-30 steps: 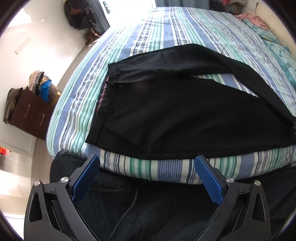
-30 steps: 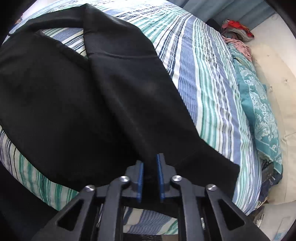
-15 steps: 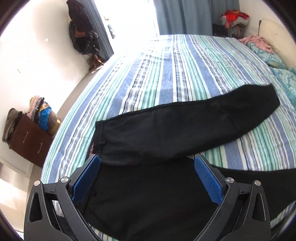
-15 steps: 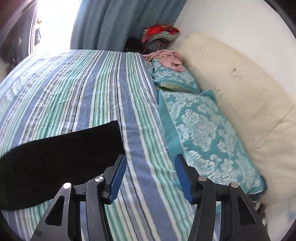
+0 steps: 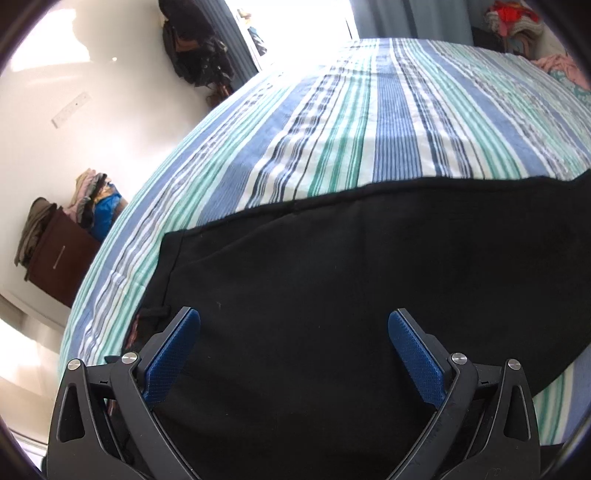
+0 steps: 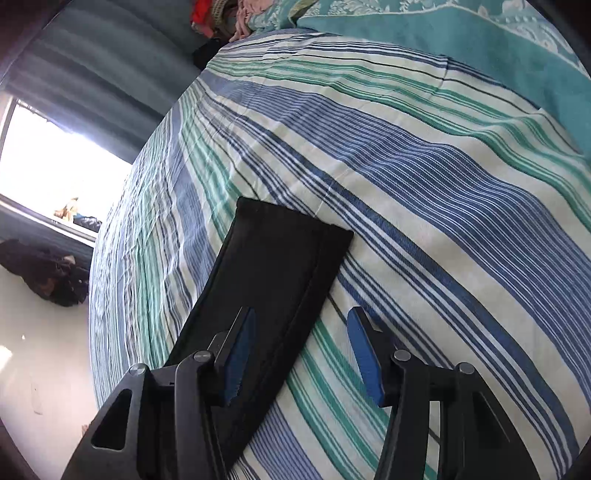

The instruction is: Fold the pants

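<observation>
Black pants (image 5: 332,280) lie flat on a striped bed (image 5: 369,122), one leg folded over the other, waistband at the left. My left gripper (image 5: 293,343) is open and empty, hovering low over the waist end. In the right wrist view the leg cuff (image 6: 284,254) lies flat on the bed (image 6: 424,192). My right gripper (image 6: 301,350) is open and empty, just above the leg's right edge near the cuff.
A teal patterned pillow (image 6: 461,40) lies at the head of the bed. A brown dresser (image 5: 59,258) with piled clothes stands by the wall at left. Dark bags (image 5: 195,48) hang near the window. Clothes (image 6: 221,14) are heaped beyond the bed.
My right gripper let go of the pants leg and opened; the leg now lies folded over the other. Both grippers moved in lower over the pants.
</observation>
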`<state>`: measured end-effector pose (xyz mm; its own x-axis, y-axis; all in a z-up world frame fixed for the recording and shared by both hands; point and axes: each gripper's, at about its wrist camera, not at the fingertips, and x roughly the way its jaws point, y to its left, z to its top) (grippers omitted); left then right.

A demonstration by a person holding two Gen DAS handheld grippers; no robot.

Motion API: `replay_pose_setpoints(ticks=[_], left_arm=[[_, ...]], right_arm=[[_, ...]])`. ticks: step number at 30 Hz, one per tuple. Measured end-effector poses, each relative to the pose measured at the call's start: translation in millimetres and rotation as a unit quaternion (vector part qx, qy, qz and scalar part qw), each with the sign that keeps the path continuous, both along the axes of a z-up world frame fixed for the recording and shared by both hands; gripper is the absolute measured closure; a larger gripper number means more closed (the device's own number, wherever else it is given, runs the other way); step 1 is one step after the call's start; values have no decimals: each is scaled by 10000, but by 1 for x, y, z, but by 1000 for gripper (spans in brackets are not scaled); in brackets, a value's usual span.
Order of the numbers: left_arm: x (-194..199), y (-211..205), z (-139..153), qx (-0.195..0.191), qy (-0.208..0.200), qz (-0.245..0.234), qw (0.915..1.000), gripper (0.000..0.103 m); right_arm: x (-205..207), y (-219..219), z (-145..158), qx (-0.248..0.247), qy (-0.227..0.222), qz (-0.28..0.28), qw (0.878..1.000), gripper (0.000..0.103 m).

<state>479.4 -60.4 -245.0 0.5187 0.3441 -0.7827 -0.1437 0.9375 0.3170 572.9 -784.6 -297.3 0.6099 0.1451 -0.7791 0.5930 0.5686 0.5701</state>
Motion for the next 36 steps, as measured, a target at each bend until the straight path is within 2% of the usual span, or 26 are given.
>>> replay_pose_setpoints(ticks=[1, 3, 4, 5, 6, 8, 10, 11, 13, 15, 16, 17, 18, 19, 21, 22, 24, 26, 27, 28, 30, 31, 32, 34, 36], left_arm=[[-2, 0, -10, 8, 35, -39, 10000, 1], [-14, 6, -14, -126, -296, -58, 9995, 1], [-16, 7, -14, -196, -353, -46, 9992, 1], [-16, 8, -14, -247, -319, -41, 9992, 1], [-15, 9, -15, -319, -290, -30, 9991, 1], [-13, 10, -17, -459, -269, -13, 9986, 1], [-12, 10, -19, -498, -278, -8, 9984, 1], [-11, 10, -19, -498, -277, -7, 9984, 1], [-11, 11, -19, -500, -247, 3, 9984, 1], [-6, 10, -11, -426, 3, 50, 9991, 1], [-4, 10, -3, -469, 87, 77, 9988, 1], [-2, 9, 9, -641, -38, 74, 9979, 1], [-1, 8, 21, -843, -258, 79, 9961, 1], [3, 4, 30, -1027, -460, 94, 9936, 1], [20, -13, 35, -1308, -588, 1, 9897, 1], [33, -26, 31, -1340, -472, -121, 9898, 1], [56, -58, 10, -1117, -72, -460, 9926, 1], [71, -88, -20, -466, 407, -781, 9950, 0], [71, -97, -26, -162, 382, -901, 9951, 0], [65, -99, -23, -32, 146, -999, 9949, 0], [61, -94, -16, 240, 234, -1152, 9928, 0], [59, -85, -14, 412, 247, -1199, 9916, 0], [56, -71, -12, 569, 207, -1187, 9911, 0], [51, -32, -12, 807, 219, -998, 9915, 0], [46, 17, -13, 756, 270, -710, 9942, 0]], right_arm=[[6, -4, -6, 90, -98, -118, 9998, 50], [18, -12, -16, 165, -207, -263, 9993, 50], [23, -15, -19, 171, -234, -286, 9992, 54], [27, -18, -18, 122, -198, -282, 9993, 78], [29, -20, -14, -99, -55, -248, 9996, 86], [21, -17, 5, -822, -19, -140, 9965, 87], [7, -10, 11, -1586, 327, -34, 9868, 87], [2, -8, 3, -1672, 566, 72, 9843, 86], [-4, -5, -4, -1734, 555, 248, 9830, 86], [-1, -6, 4, -1781, 701, 317, 9810, 73], [0, -4, 14, -2000, 889, 221, 9755, 63], [-2, 3, 29, -2357, 892, 178, 9676, 62], [2, 18, 44, -2588, 637, 392, 9630, 62], [10, 39, 54, -2597, 337, 854, 9613, 62], [32, 95, 54, -2015, 16, 2026, 9583, 62], [41, 131, 49, -1622, -101, 2630, 9510, 62], [48, 217, 38, -1240, -342, 3781, 9168, 63], [43, 302, 26, -990, -605, 4718, 8740, 63], [40, 337, 22, -932, -706, 5036, 8560, 62], [37, 363, 19, -1095, -832, 5244, 8403, 60], [35, 388, 17, -1836, -1011, 5398, 8153, 59], [39, 385, 16, -1940, -1064, 5471, 8073, 60], [45, 371, 14, -1934, -1070, 5447, 8090, 73], [56, 325, 11, -2201, -827, 5028, 8318, 91], [70, 250, 7, -2239, -472, 4280, 8743, 90]])
